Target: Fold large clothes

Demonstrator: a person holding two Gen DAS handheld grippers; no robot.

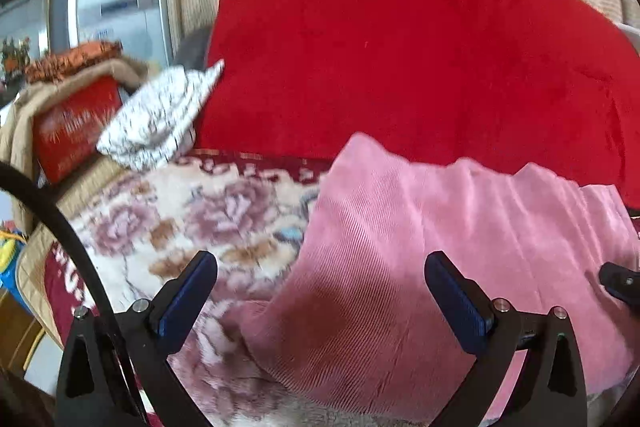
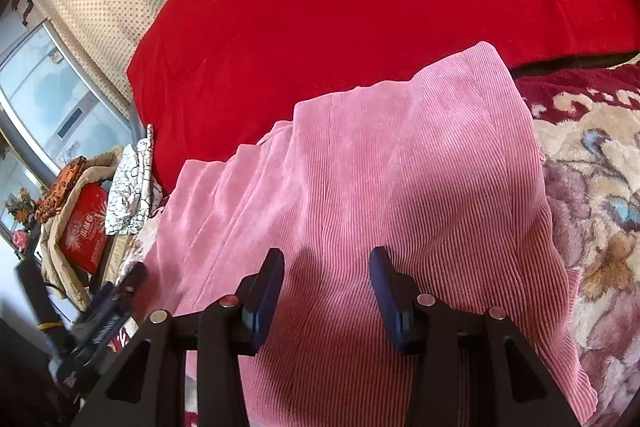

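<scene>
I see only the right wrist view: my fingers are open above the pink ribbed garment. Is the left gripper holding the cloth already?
Observer: No. The left gripper is open, and its fingers grip nothing of the pink garment.
Operator: Where is it, relative to the cloth?
Observer: It sits across the garment's left edge. One finger is over the floral blanket, the other over the pink cloth.
</scene>
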